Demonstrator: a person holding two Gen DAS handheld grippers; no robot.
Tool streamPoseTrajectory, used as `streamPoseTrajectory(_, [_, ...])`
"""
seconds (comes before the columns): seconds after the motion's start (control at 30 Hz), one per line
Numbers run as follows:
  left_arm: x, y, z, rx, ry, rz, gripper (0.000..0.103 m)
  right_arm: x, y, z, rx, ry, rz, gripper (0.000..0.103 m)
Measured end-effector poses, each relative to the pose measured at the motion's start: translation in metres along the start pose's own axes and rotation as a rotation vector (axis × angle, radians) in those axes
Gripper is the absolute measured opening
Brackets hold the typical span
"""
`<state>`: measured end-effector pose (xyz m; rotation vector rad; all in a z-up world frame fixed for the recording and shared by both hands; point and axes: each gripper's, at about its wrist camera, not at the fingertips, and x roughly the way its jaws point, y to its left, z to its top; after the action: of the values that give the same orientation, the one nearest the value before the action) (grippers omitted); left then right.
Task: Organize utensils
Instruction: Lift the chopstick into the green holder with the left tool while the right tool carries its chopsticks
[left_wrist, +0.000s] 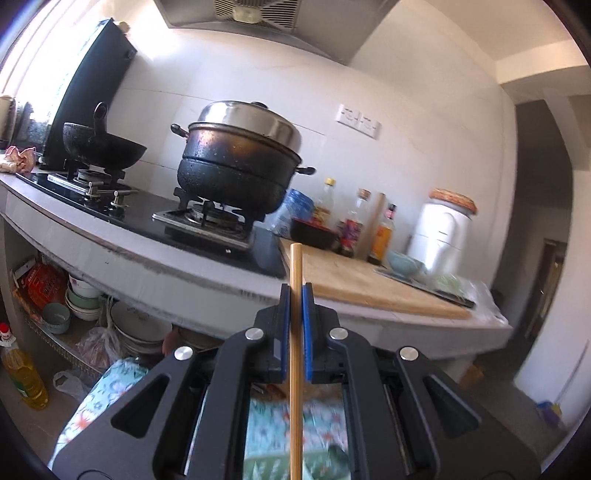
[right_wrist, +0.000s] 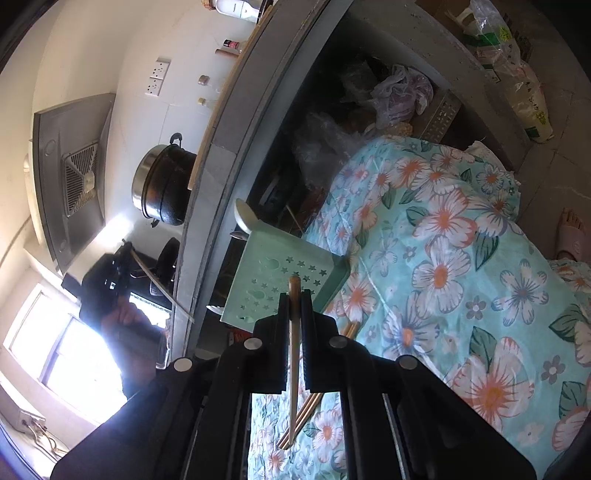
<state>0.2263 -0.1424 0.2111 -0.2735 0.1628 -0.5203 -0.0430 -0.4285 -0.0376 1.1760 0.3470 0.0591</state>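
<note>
Jaws on your left gripper (left_wrist: 296, 291) are pinching 1 bamboo chopstick (left_wrist: 296, 362) upright before the counter (left_wrist: 155, 269); your right gripper (right_wrist: 294, 299) is clamping another chopstick (right_wrist: 294, 354) beside the green utensil holder (right_wrist: 266, 273), above the floral cloth (right_wrist: 461, 258).

Orange packet (left_wrist: 46, 286) (on the shelf under the counter, at 8 o'clock): print there, too blurred to read.
White appliance (left_wrist: 441, 236) (at 3 o'clock): grey brand mark, illegible.
Plastic bag (right_wrist: 517, 70) (at 1 o'clock): green print, unreadable.
</note>
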Motion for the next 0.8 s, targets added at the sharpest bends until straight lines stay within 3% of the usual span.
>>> streamPoseTrajectory(0.23, [0.064, -0.010, -0.026, 0.033, 0.028, 0.084, 0.005, 0.000, -0.008, 0.007, 0.009, -0.013, -0.012, 0.006])
streamPoseTrajectory(0.37, [0.078, -0.010, -0.046, 0.078, 0.039, 0.124, 0.005, 0.000, -0.013, 0.009, 0.019, -0.020, -0.020, 0.006])
streamPoseTrajectory(0.7, [0.062, 0.010, -0.076, 0.098, 0.117, 0.143, 0.006, -0.005, -0.008, 0.007, 0.010, -0.034, -0.032, 0.006])
streamPoseTrajectory(0.73, [0.056, 0.013, -0.077, 0.095, 0.125, 0.145, 0.008, -0.007, -0.007, 0.007, 0.005, -0.039, -0.033, 0.006])
streamPoseTrajectory(0.8, [0.045, 0.018, -0.079, 0.083, 0.149, 0.142, 0.030, -0.012, 0.000, 0.007, -0.015, -0.054, -0.036, 0.006])
